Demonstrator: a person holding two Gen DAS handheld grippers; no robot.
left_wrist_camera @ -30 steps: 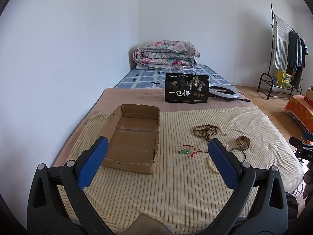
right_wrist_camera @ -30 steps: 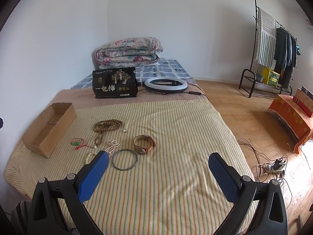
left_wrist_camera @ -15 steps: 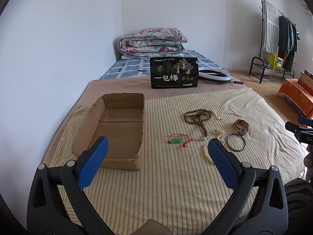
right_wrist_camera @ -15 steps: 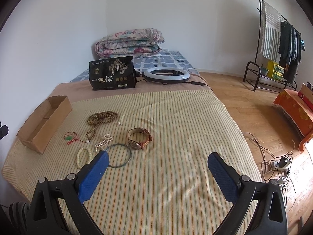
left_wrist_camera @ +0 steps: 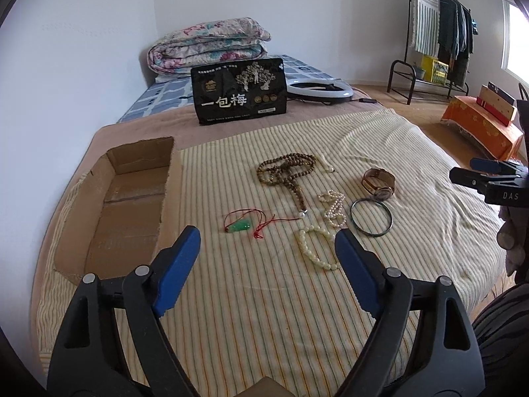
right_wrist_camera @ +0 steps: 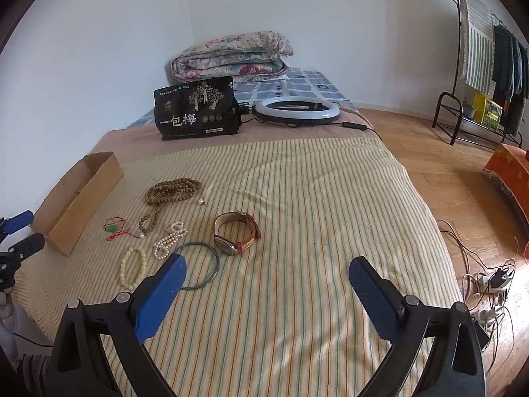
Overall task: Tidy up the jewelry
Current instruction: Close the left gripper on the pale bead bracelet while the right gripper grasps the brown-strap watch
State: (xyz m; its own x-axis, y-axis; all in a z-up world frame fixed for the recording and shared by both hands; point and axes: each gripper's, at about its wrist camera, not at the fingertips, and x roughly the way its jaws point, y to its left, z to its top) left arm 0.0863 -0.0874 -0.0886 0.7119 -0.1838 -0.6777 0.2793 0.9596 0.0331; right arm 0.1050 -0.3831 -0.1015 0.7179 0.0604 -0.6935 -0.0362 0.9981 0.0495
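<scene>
Nothing is sorted yet: the cardboard box [left_wrist_camera: 132, 198] sits empty at the bed's left, all 6 jewelry pieces [left_wrist_camera: 310, 198] lie loose on the striped sheet beside it, while the left gripper [left_wrist_camera: 267, 248] and right gripper [right_wrist_camera: 264, 274] hover above, jaws apart and holding nothing.

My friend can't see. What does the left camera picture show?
The open left gripper hovers over a striped bed cover with jewelry: wooden beads, jade pendant, pearls, bangle, watch. An empty cardboard box sits left.
</scene>
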